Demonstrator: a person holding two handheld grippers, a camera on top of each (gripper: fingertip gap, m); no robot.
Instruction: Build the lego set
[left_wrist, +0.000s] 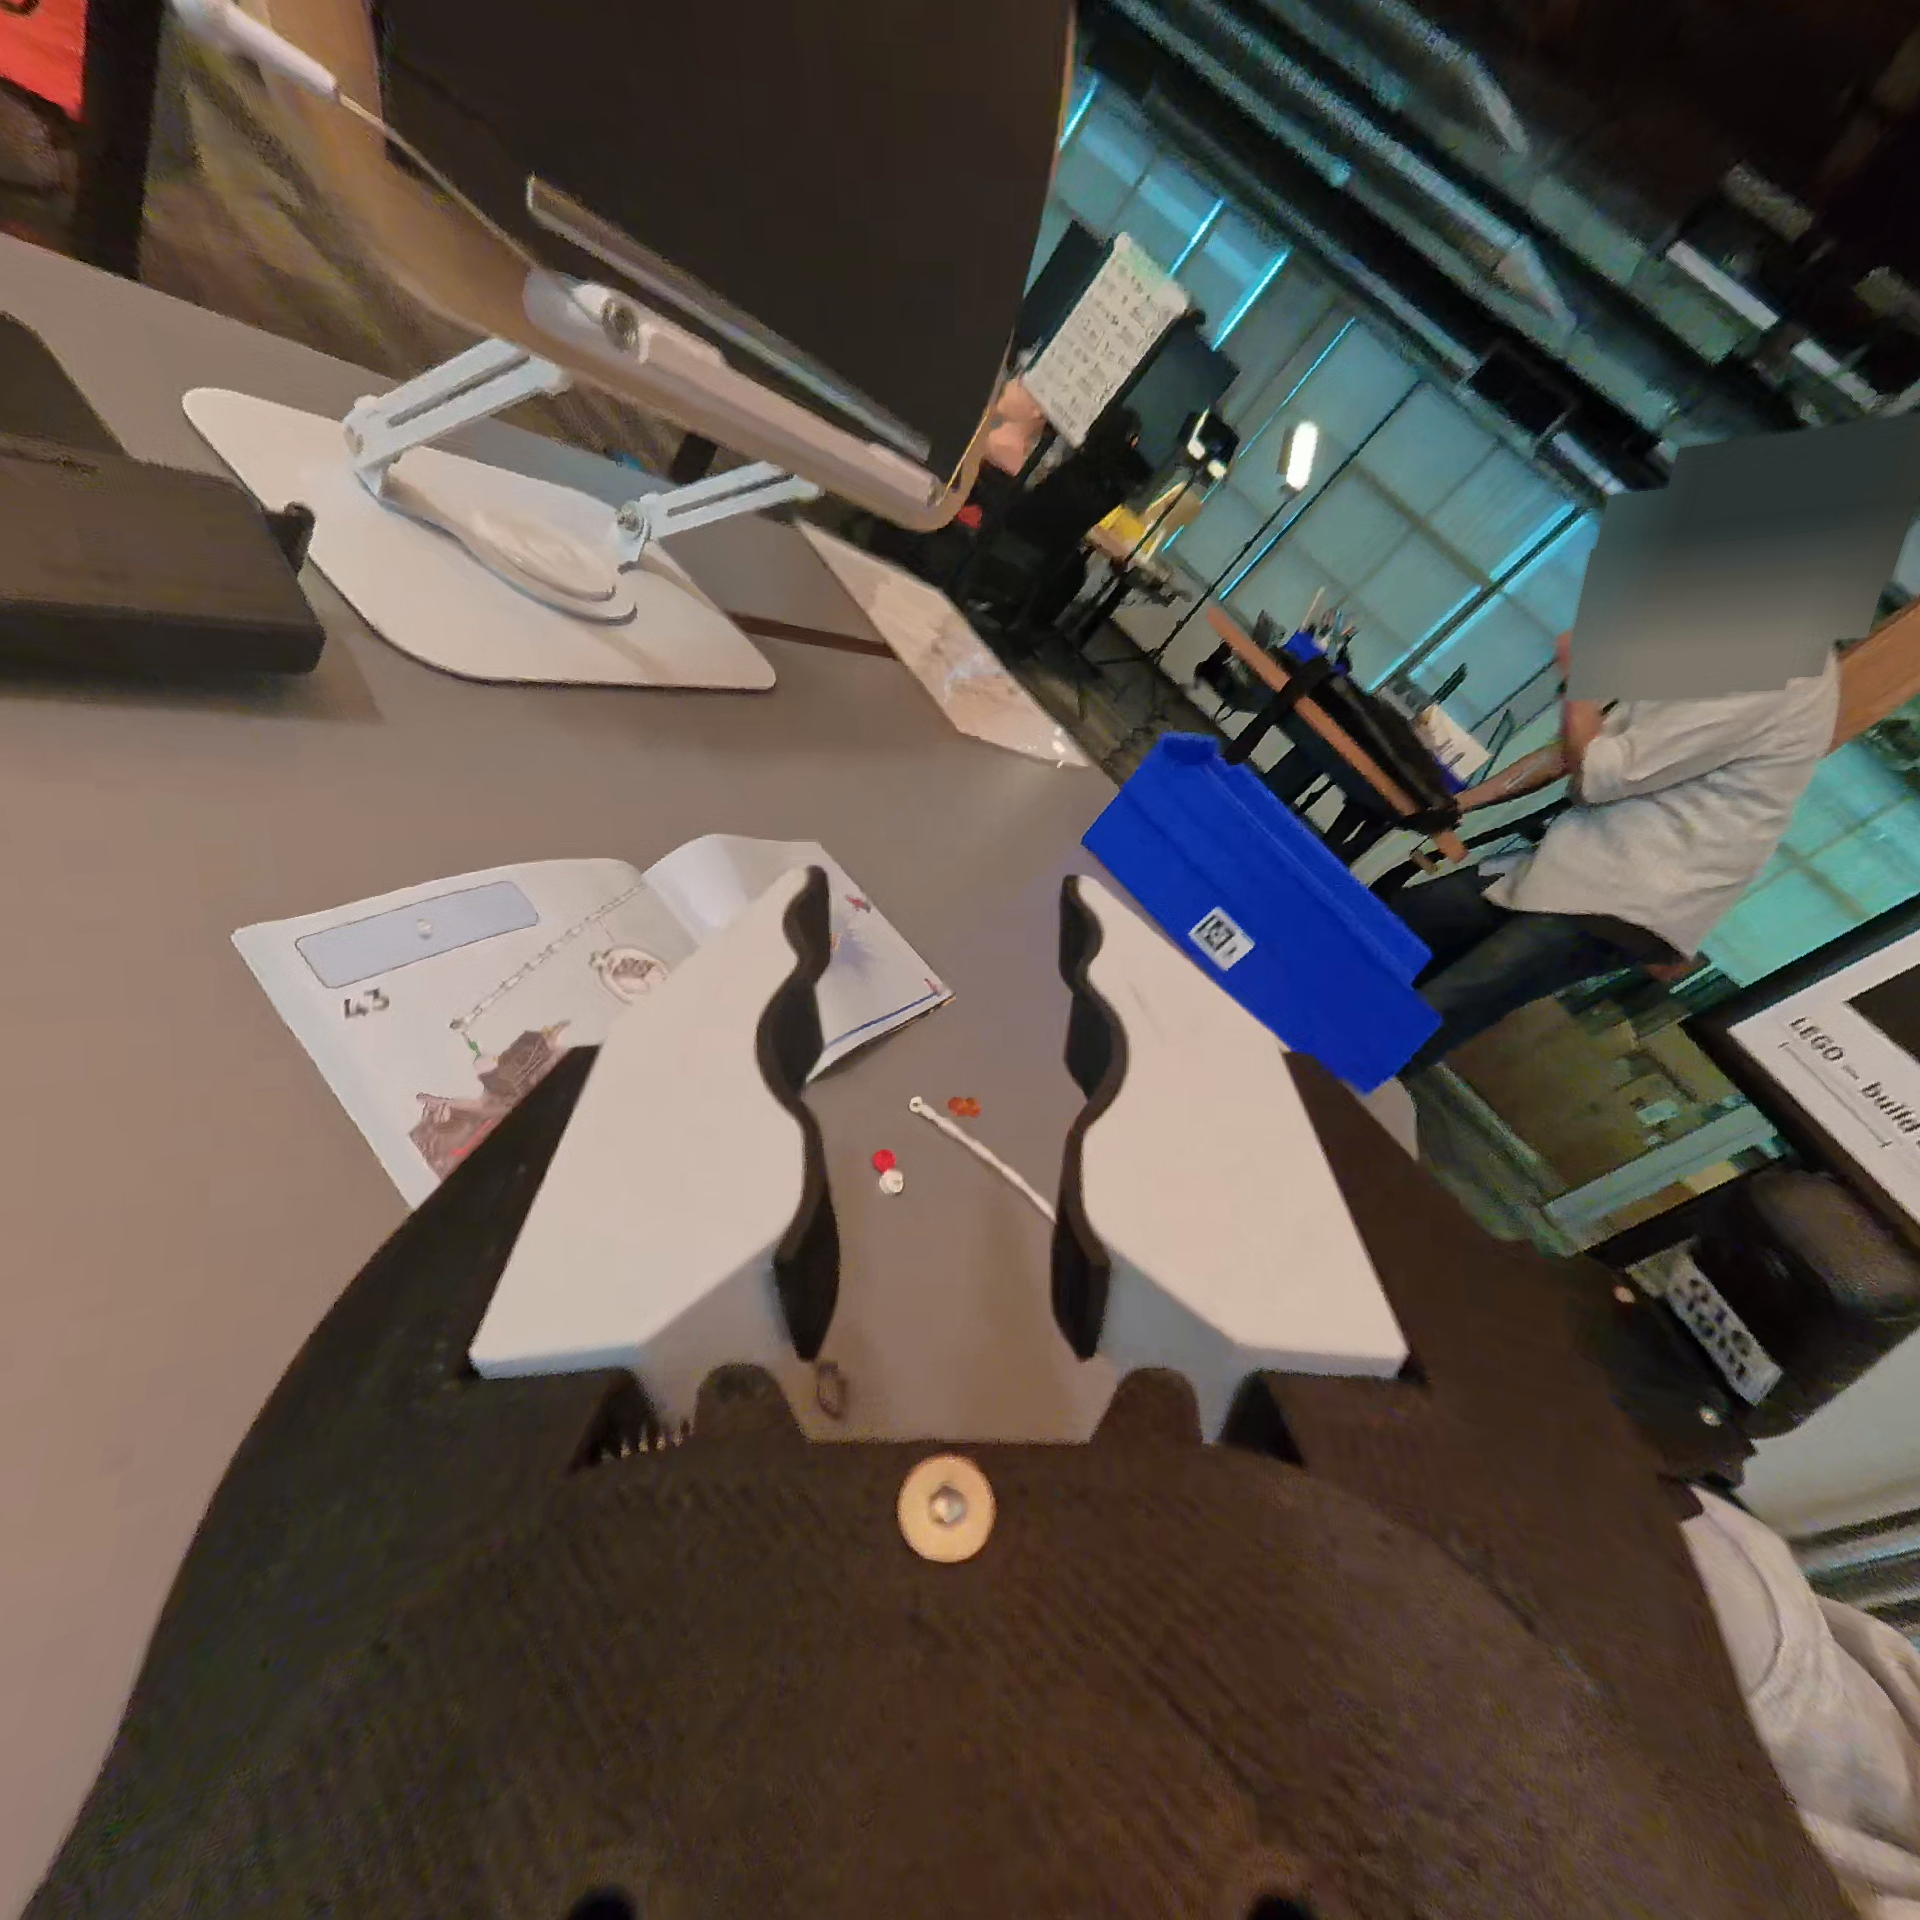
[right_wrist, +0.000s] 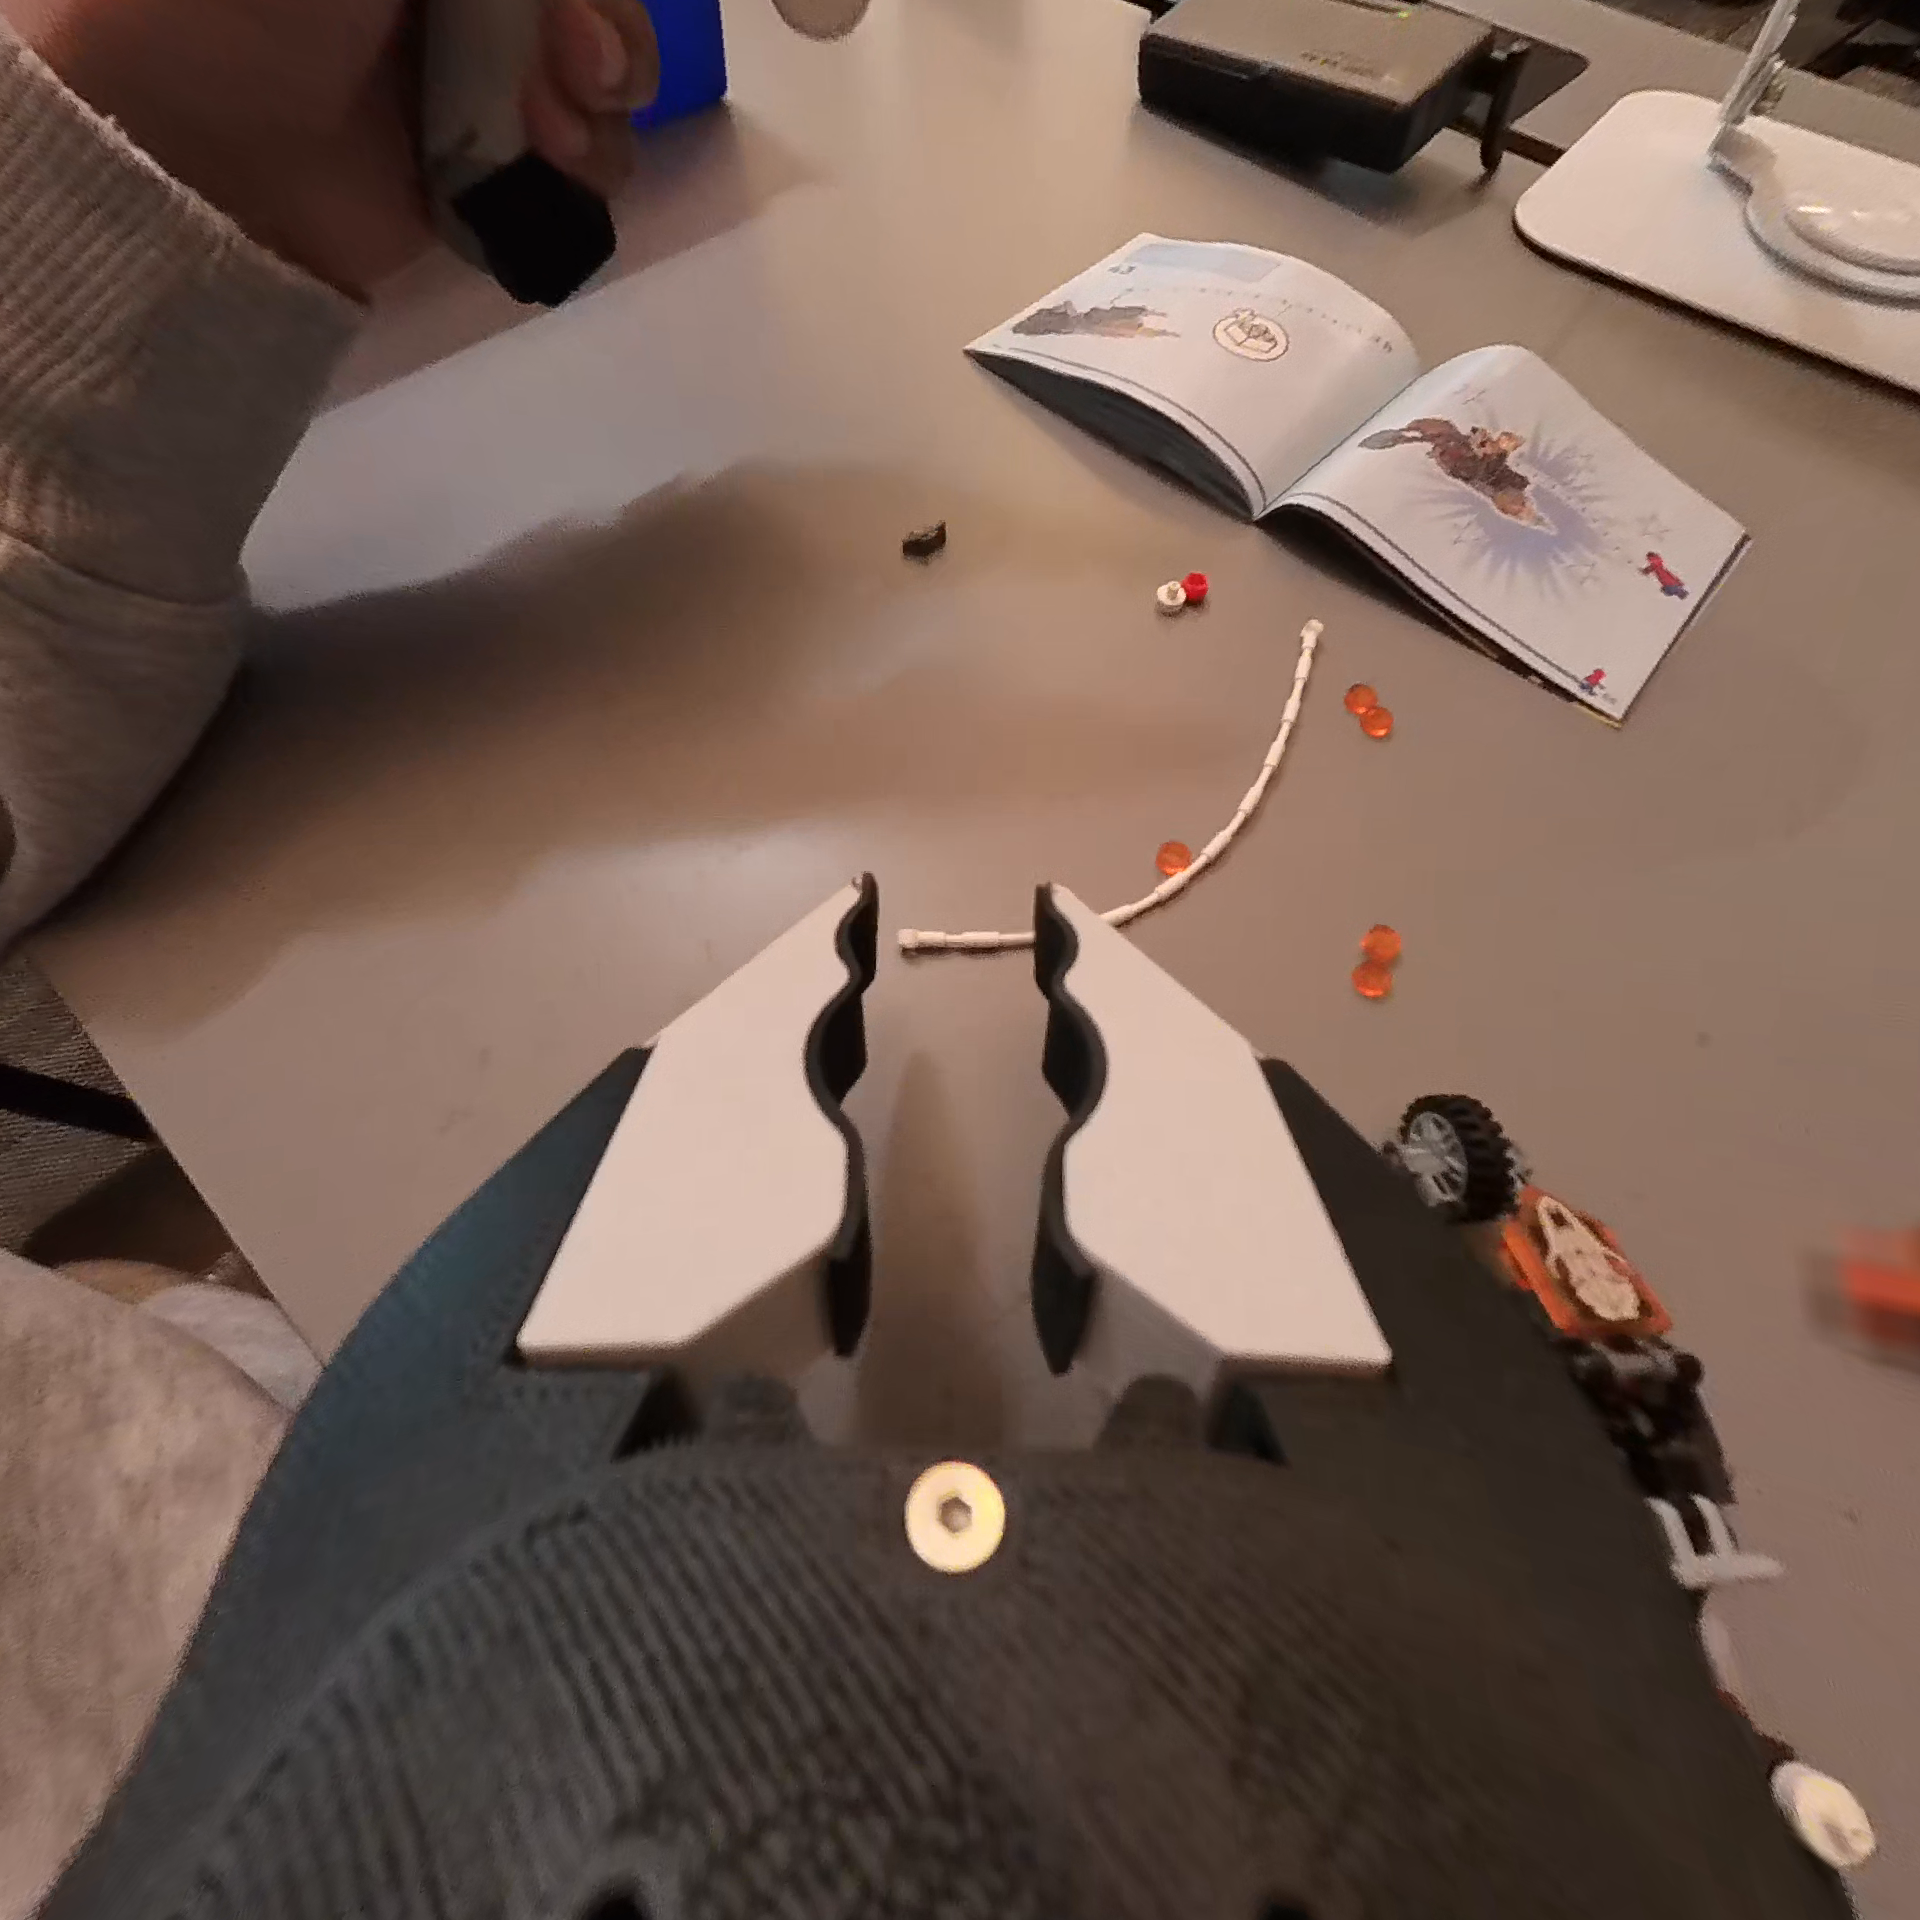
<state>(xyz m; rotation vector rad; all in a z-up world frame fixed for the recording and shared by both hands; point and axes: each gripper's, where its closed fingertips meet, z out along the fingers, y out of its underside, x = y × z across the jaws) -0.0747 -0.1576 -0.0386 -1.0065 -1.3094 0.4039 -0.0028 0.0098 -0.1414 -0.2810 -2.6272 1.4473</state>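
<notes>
Near the end of the build, judging by the instruction booklet (right_wrist: 1382, 457) lying open at a late page and the mostly assembled motorcycle model (right_wrist: 1558, 1278) at the right edge of the table (right_wrist: 623, 727). Right gripper (right_wrist: 956, 914) spread to a moderate gap, empty, tips just short of the near end of the white chain piece (right_wrist: 1247, 790). Left gripper (left_wrist: 940, 904) wide apart, empty, raised above the same scatter. Probably reaching for the chain: calls for lowering, straddling the thin links and closing gently (slender, likely to slip). 5 orange studs (right_wrist: 1369, 712) loose nearby, plus 1 red stud (right_wrist: 1195, 585) beside 1 white. Blue bin (left_wrist: 1268, 925) at the far table edge; contents hidden.
</notes>
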